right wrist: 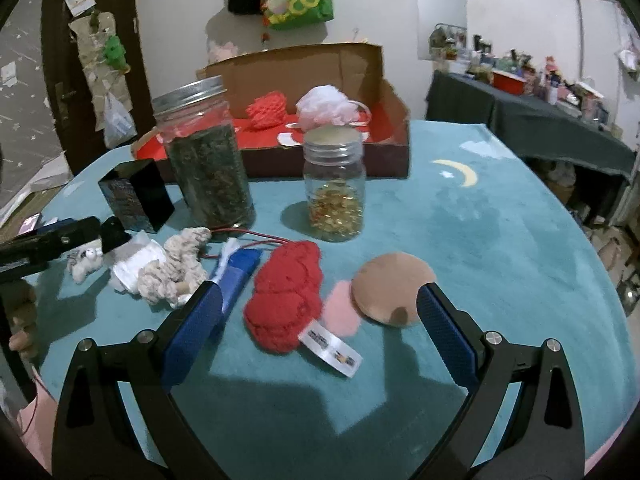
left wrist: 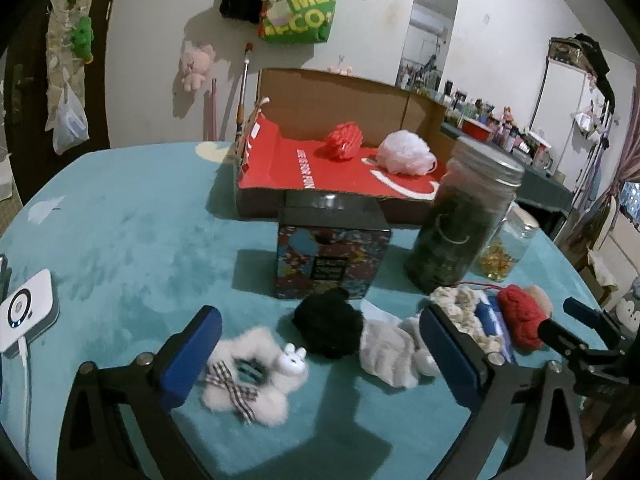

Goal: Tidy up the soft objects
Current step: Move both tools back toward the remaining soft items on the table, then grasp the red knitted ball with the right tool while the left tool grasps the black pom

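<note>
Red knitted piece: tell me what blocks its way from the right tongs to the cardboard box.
The red knitted piece lies just ahead of the open right tongs, nothing between. Toward the cardboard box, the small jar of yellow bits stands directly in line; the tall jar is left of it.

red knit (right wrist: 286, 294) | tan pad (right wrist: 390, 292) | on cloth; loofahs (left wrist: 406, 152) boxed
</note>
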`<state>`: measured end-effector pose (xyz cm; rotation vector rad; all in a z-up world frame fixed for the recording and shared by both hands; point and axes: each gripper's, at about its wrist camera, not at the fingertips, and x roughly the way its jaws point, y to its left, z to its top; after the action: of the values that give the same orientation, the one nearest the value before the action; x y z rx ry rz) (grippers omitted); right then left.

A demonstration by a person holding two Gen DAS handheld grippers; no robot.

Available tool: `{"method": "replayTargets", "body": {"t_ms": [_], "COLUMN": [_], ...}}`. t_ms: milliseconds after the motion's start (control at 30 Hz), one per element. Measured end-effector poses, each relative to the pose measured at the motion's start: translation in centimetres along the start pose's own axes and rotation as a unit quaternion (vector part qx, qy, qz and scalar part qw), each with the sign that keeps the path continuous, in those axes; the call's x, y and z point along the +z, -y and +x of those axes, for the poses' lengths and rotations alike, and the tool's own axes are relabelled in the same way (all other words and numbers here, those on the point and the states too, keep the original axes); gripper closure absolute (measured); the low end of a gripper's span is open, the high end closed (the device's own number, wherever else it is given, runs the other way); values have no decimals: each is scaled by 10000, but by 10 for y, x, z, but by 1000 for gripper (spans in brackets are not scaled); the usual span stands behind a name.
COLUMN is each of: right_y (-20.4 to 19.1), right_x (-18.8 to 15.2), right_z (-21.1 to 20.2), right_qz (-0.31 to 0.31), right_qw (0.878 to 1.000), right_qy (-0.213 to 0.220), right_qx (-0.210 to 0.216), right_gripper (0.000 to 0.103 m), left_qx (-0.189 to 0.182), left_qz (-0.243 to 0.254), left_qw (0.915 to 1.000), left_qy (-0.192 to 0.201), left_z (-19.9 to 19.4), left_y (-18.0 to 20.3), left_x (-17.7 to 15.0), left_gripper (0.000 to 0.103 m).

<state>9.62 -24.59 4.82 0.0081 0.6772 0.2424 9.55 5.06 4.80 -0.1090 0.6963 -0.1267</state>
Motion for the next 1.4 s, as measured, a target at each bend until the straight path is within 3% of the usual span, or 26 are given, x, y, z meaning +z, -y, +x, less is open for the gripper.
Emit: {"method": "replayTargets", "body": {"t_ms": [67,200,300,367,667,867,1033,1400], "right_y": [-4,-7,-7,-6,2,0,-6,-24], "right_x": [4,6,6,6,20,41,43,35], "right_z": [4,18,31,30,8,-5,-5,15], "right_qz": [-125,-258,-252,-202,63,49,149,48], "right_qw": [9999,9989,9959,9953,9960,9943,9896,9862], "right_qy": [-69,-359,-722,-716,-229,60,25,-225], "right_qx": [13,128,492,615,864,1063,1430,1638], "right_gripper": [7,36,66,68,70,70,70,70], "left_qx": [-30,-86,-219,-285,-159,-402,-1081,-1479], "left_qz": [84,258,377,381,595,648,669,864], "left_qw": [9999,9990,9968,9962,9979,9971,9918,9844], "left_qy": [-128,-341,-673,-726,-214,22,-109,-397], "left_z": [5,17,29,32,4,-11,-10,13], "left_y": [-1,1,1,0,7,17,36,67], "left_x": [2,5,3,0,7,20,21,14], "left_gripper": [12,25,64,65,69,69,69,69]}}
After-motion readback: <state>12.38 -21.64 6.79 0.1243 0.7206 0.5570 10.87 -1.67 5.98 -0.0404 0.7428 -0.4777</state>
